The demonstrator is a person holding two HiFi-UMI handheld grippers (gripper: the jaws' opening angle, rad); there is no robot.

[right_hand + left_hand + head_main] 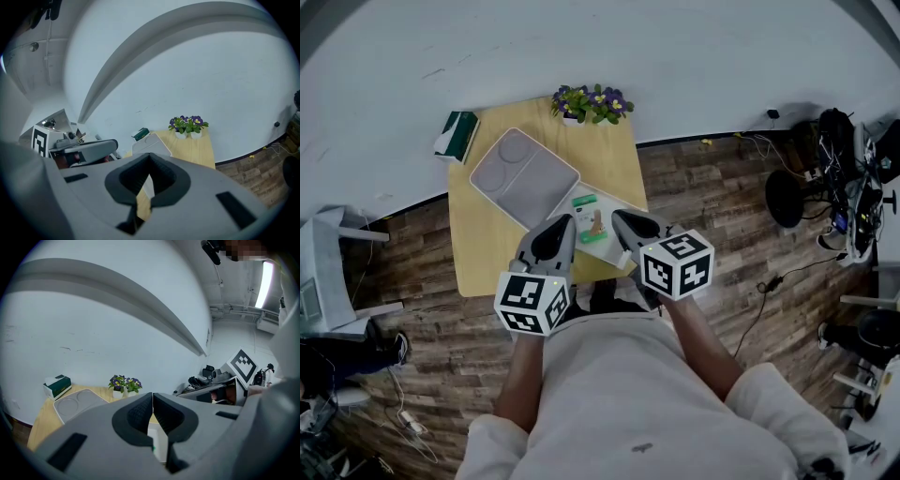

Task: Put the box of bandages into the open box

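Light wooden table (478, 253) has the pale grey shallow open box (523, 176) sitting toward the back. Left hand-held gripper (566, 223) and right hand-held gripper (621, 218) hover at the near edge, jaws pinched together on nothing. The small white-and-green box of bandages (594, 230) lies flat between them, just beside the open box.

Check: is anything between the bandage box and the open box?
Nothing visible. The bandage box lies right beside the open box, with no item between them. The flowers and green box sit farther back, off that path. The left gripper and right gripper, both shut, flank it unobstructed.
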